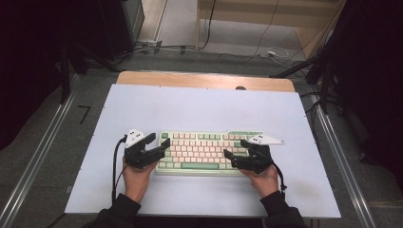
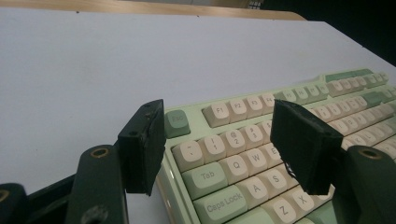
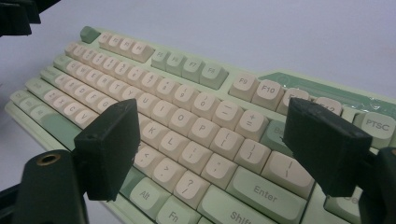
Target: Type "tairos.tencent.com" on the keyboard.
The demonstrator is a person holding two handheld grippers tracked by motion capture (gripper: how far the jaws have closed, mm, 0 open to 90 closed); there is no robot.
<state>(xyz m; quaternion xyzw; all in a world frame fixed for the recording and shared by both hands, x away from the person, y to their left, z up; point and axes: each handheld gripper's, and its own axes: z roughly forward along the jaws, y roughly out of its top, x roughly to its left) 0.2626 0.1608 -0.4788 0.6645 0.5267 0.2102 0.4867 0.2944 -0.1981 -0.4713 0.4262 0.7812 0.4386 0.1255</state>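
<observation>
1. On the left side of the bench (image 1: 142, 102), the left gripper (image 1: 160, 142) hangs over the left end of the keyboard (image 1: 204, 152). Its jaws are spread, with nothing between them.
2. Seen from the left gripper view, those jaws sit above the Esc key (image 2: 177, 122) and the Tab key (image 2: 204, 178).
3. Across the middle, the keyboard lies flat on the white sheet, near the front edge of the bench.
4. Over at the right end, the right gripper (image 1: 234, 154) hangs above the keys. Its jaws are spread too and hold nothing.
5. Seen from the right gripper view, the Enter key (image 3: 268, 189) sits between those jaws.
6. What could go wrong: if a jaw comes down crooked, it could press two keys at once or pop a key cap off.
7. If one side pushes harder, the keyboard could slide or turn on the smooth sheet.
</observation>
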